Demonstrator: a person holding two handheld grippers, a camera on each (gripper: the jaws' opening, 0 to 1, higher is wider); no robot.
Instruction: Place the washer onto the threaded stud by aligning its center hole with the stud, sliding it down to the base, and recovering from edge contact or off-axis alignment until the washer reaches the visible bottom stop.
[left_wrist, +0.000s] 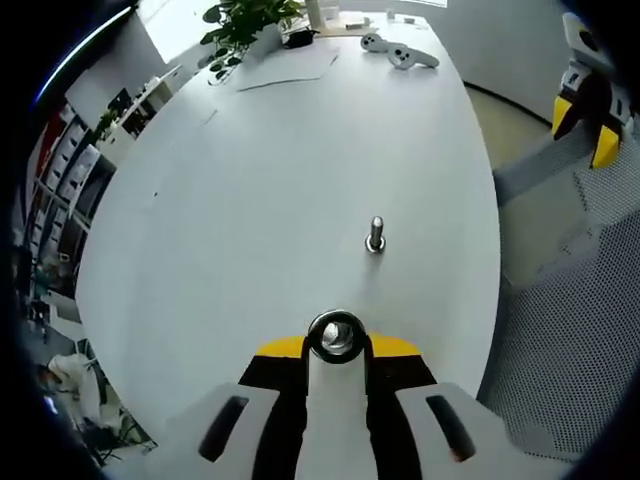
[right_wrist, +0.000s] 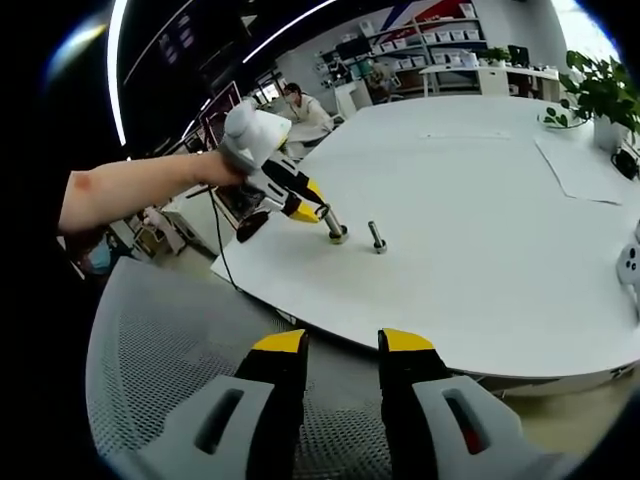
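A short threaded stud (left_wrist: 375, 236) stands upright on the white oval table (left_wrist: 250, 220). My left gripper (left_wrist: 337, 346) is shut on a metal washer (left_wrist: 337, 320), which it holds flat at its yellow tips, nearer than the stud and a little to its left, apart from it. In the right gripper view a person's arm holds the left gripper (right_wrist: 322, 216) with the washer (right_wrist: 338, 236) low over the table, just left of the stud (right_wrist: 378, 238). My right gripper (right_wrist: 343, 345) hangs open off the table's near edge, with nothing between its fingers.
A potted plant (left_wrist: 245, 25), sheets of paper (left_wrist: 290, 68) and white controllers (left_wrist: 400, 52) lie at the table's far end. A grey mesh chair (right_wrist: 170, 340) sits below the table edge. The right gripper (left_wrist: 585, 105) shows beyond the table's right side. A person (right_wrist: 300, 105) sits in the background.
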